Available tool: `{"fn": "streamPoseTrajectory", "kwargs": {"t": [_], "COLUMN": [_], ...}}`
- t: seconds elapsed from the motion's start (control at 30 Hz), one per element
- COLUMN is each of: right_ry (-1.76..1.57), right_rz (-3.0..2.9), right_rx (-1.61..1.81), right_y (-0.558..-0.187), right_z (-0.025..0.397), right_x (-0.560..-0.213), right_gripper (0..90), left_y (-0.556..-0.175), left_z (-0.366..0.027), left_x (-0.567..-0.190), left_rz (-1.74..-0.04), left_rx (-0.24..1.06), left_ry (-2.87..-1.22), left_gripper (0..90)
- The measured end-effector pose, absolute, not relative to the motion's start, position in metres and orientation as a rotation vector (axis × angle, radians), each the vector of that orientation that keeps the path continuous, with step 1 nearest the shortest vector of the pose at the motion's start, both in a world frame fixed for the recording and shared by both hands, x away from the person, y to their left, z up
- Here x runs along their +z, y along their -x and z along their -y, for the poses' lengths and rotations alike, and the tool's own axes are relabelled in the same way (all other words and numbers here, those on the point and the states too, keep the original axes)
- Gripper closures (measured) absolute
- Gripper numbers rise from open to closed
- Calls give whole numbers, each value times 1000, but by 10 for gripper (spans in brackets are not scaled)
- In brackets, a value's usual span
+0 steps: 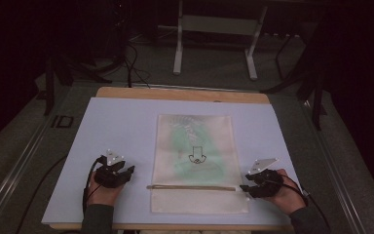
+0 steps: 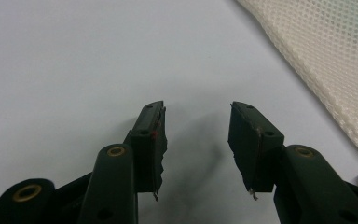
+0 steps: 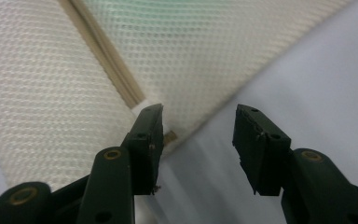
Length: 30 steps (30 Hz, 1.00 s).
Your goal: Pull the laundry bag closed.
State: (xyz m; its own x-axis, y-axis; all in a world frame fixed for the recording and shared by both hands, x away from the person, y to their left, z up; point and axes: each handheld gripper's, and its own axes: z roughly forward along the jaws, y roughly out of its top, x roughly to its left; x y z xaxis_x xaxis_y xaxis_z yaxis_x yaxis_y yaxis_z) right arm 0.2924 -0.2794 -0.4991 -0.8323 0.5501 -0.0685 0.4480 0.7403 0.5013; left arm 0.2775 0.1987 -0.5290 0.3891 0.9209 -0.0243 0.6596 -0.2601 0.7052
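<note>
Bare pale-blue sheet covered the desk (image 1: 117,122) along its left edge and far edge, leaving open room there. The flat cream mesh bag (image 1: 193,146) lay mid-desk toward the near edge, with a thin tan zipper strip (image 1: 192,187) across it as the only raised line. The left gripper (image 2: 196,140) had its fingers apart over bare sheet, the bag's edge just beside. The right gripper (image 3: 198,144) stood spread at the bag's right edge near the zipper end, with bare sheet toward the desk's right edge.

High view: above the near edge, facing forward and down over the whole mat (image 1: 121,126).
Left gripper view: low, close over bare mat, bag (image 2: 326,60) edge at right.
Right gripper view: close on bag corner.
Shared: mat, bag.
</note>
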Motion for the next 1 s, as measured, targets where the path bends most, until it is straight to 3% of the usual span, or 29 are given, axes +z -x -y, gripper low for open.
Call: {"fn": "streamPoseTrajectory", "kwargs": {"t": [1.0], "right_ry": [-607], "right_rz": [-2801], "right_rx": [709], "right_y": [-294], "right_z": [232], "right_x": [-487], "right_gripper": [522], "left_y": [-277], "left_z": [-197], "left_x": [-529], "left_rz": [-1321], "left_rx": [505], "left_ry": [-2025], "left_gripper": [582]}}
